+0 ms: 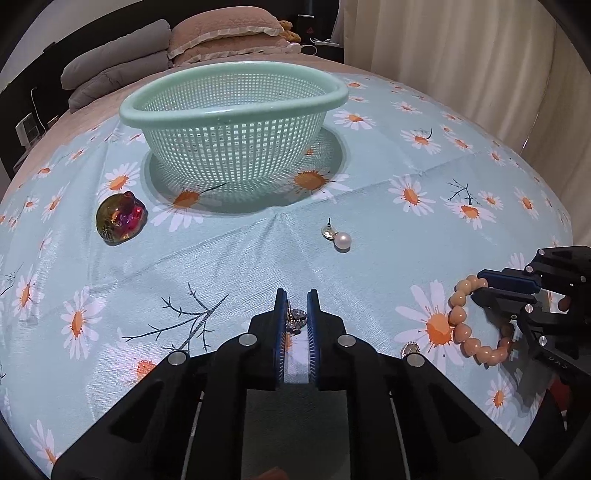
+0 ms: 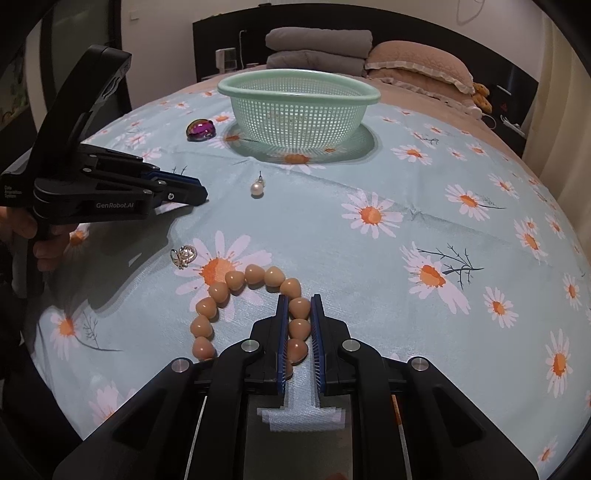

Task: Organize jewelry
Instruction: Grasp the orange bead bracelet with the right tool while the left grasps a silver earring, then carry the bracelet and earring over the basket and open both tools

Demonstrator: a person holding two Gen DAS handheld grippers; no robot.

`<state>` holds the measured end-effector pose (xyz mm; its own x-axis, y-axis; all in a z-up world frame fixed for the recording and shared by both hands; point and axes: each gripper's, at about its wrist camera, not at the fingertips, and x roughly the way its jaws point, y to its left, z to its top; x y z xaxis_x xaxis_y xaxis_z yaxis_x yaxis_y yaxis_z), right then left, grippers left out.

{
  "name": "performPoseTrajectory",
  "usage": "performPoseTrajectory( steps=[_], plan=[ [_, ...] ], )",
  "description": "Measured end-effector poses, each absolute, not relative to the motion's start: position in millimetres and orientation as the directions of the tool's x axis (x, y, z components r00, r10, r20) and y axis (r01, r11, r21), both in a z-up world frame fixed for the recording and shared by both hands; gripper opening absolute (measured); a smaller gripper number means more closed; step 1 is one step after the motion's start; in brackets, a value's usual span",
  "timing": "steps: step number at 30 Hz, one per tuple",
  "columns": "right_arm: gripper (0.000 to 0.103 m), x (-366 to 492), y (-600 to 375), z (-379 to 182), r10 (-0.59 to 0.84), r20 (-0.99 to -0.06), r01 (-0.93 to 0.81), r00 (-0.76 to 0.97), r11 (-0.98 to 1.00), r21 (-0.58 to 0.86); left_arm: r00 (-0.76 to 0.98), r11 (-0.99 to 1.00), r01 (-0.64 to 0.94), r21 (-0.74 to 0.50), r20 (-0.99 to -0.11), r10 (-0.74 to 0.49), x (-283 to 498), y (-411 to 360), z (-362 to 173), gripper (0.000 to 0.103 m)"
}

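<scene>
In the left wrist view my left gripper point(image 1: 297, 295) is shut on a small sparkly silver piece point(image 1: 295, 318) low over the daisy-print cloth. My right gripper point(image 2: 299, 304) is shut on a bracelet of peach beads point(image 2: 255, 275); several beads sit between its blue pads and the rest of the loop lies on the cloth to the left. A pearl earring point(image 1: 339, 239) lies between the grippers and the mint-green mesh basket point(image 1: 236, 74), which looks empty. A silver butterfly ring point(image 2: 183, 256) lies near the bracelet. An iridescent cat-shaped trinket point(image 1: 119, 218) rests left of the basket.
The cloth point(image 1: 369, 206) covers a bed, with folded grey blankets point(image 1: 110, 74) and a pink pillow point(image 1: 225, 33) behind the basket. Curtains point(image 1: 461, 55) hang to the right. A person's hand point(image 2: 44, 240) holds the left gripper point(image 2: 201, 190) at the left of the right wrist view.
</scene>
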<state>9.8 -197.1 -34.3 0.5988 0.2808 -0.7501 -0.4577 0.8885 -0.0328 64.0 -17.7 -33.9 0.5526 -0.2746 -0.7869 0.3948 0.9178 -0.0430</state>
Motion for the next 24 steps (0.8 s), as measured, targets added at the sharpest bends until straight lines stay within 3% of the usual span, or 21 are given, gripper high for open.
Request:
performPoseTrajectory(
  steps=[24],
  plan=[
    [0.011,16,-206,9,0.265,-0.678,-0.421,0.686,0.904,-0.072,0.609,0.93,0.369,0.012,-0.759,-0.231,52,-1,1,0.012]
  ],
)
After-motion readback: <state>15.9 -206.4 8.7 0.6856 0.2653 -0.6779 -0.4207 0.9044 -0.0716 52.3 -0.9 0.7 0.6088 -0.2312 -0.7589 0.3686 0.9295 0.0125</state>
